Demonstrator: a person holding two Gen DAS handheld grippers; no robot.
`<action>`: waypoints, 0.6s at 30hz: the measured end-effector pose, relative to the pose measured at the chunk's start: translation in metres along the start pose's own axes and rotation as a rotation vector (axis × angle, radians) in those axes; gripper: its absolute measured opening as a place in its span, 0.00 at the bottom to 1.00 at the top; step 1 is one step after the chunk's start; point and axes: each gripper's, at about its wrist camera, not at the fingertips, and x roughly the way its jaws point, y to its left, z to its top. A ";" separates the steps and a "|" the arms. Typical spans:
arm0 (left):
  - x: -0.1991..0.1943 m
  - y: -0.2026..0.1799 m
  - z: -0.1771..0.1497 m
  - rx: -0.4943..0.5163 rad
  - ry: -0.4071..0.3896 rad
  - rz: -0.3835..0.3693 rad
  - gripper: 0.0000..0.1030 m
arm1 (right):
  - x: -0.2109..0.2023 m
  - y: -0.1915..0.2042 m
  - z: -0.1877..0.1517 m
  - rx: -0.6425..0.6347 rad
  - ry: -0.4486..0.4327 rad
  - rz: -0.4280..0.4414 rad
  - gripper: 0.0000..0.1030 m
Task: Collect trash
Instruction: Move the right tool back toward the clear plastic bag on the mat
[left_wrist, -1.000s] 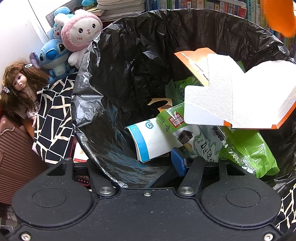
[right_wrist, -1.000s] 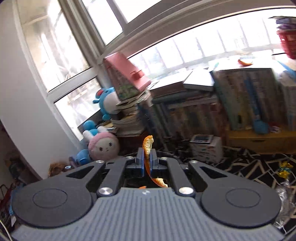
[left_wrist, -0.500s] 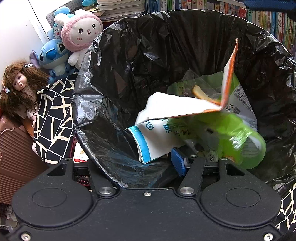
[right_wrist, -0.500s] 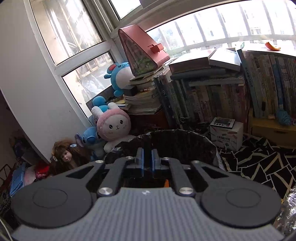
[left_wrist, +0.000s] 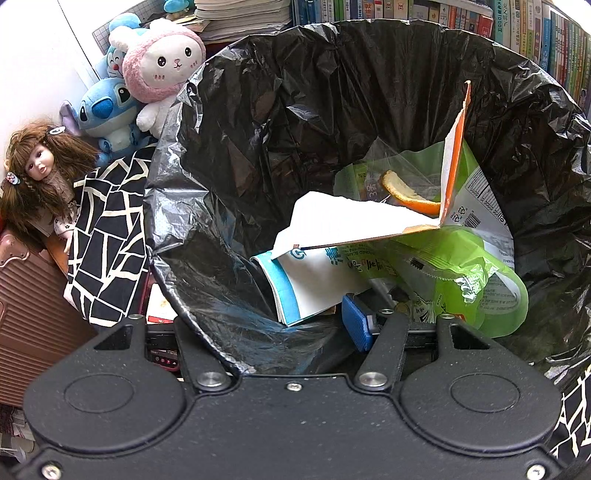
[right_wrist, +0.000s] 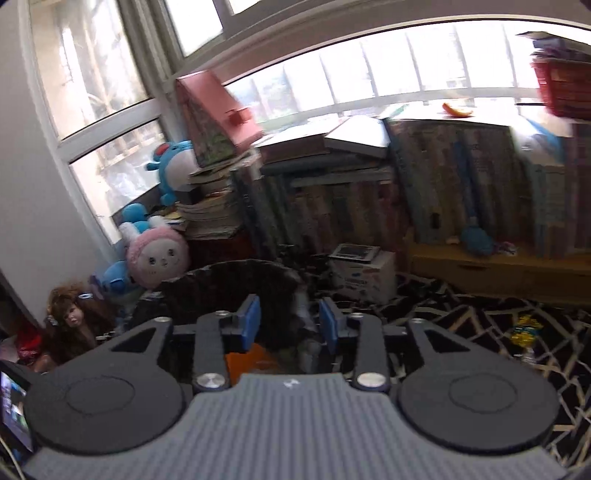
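Observation:
A bin lined with a black bag (left_wrist: 258, 110) fills the left wrist view. My left gripper (left_wrist: 280, 326) is shut on its near rim: one blue pad (left_wrist: 356, 325) is inside the bag and the other finger is outside it. Inside lie an orange peel (left_wrist: 406, 195), a white and orange carton (left_wrist: 369, 221), green wrappers (left_wrist: 461, 273) and a blue and white packet (left_wrist: 306, 284). In the right wrist view my right gripper (right_wrist: 290, 325) hangs over the bin (right_wrist: 229, 284). Its jaws are opening with nothing between them.
Plush toys (left_wrist: 162, 70) and a doll (left_wrist: 37, 170) sit left of the bin. Behind it stand rows of books (right_wrist: 369, 206) and a white box (right_wrist: 364, 273). Another peel (right_wrist: 457, 109) lies on the books. A yellow wrapper (right_wrist: 526, 328) lies on the patterned floor.
The orange peel has left my right gripper and now lies in the bin. The right jaws have opened. The carton has dropped deeper into the bag. My left gripper has kept still.

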 end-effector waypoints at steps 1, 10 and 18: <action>0.000 0.000 0.000 0.000 0.000 0.000 0.56 | -0.004 -0.008 -0.002 0.010 -0.006 -0.028 0.57; 0.000 -0.001 0.000 0.007 0.001 0.006 0.56 | -0.021 -0.077 -0.044 0.136 -0.008 -0.285 0.81; -0.001 -0.006 0.000 0.017 0.000 0.020 0.56 | 0.003 -0.110 -0.103 0.180 0.118 -0.449 0.87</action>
